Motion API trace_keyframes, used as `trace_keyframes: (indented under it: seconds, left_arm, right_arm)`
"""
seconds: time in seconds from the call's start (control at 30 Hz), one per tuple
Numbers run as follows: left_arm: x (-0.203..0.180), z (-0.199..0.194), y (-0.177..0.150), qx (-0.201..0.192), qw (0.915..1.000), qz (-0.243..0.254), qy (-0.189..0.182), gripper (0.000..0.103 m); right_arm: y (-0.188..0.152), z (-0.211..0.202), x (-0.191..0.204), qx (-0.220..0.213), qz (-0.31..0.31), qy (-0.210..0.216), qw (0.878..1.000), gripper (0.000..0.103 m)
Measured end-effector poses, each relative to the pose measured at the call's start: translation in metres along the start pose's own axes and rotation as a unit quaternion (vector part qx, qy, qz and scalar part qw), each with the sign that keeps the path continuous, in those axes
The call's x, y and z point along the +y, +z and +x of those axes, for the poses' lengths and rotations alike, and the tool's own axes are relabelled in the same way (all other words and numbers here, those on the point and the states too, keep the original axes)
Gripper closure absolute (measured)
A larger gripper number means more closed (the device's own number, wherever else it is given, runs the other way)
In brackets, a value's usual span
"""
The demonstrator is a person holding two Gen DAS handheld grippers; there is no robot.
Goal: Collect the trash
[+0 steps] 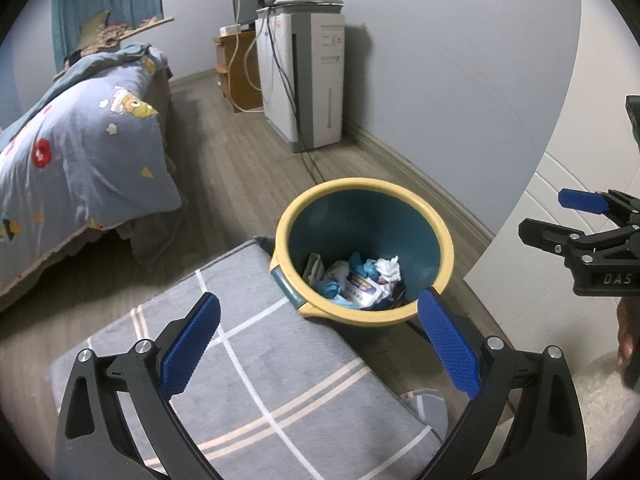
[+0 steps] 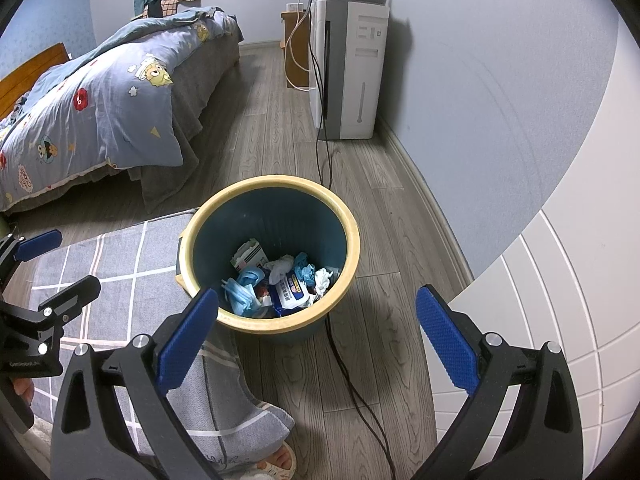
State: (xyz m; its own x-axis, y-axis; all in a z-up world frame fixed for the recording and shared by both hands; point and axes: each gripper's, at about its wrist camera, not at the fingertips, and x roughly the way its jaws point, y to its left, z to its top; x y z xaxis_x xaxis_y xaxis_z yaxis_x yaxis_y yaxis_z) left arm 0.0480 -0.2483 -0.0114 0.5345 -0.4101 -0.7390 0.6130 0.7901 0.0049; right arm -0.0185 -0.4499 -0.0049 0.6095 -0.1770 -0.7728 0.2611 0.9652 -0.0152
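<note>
The blue bin (image 2: 276, 256) with a yellow rim stands on the wood floor (image 2: 384, 240), its near-left rim touching the grey checked rug (image 1: 256, 360), with crumpled tissue, wrappers and masks as trash (image 1: 360, 280) at its bottom. Both the left gripper (image 1: 320, 340) and the right gripper (image 2: 318, 338) hang above the bin's near rim, jaws spread wide and holding nothing. Bare floor lies open between bin and bed (image 2: 100, 112); only the right view shows the cable (image 2: 348, 380) beside the bin and a slippered foot (image 2: 276, 460).

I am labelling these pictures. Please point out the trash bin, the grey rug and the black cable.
trash bin (image 2: 320, 190): right wrist view, yellow rim.
grey rug (image 1: 248, 360): left wrist view, bare middle.
black cable (image 2: 362, 400): right wrist view, floor stretch.
</note>
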Motion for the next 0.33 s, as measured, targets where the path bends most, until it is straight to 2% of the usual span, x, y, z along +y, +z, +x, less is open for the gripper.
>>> trace_keyframes:
  seconds: [0.33]
  left_arm:
    - [0.0,-0.002,0.002,0.005,1.0,0.002,0.007,0.005]
  right_arm:
    - [-0.009,0.004,0.0,0.008,0.005,-0.011,1.0,0.006]
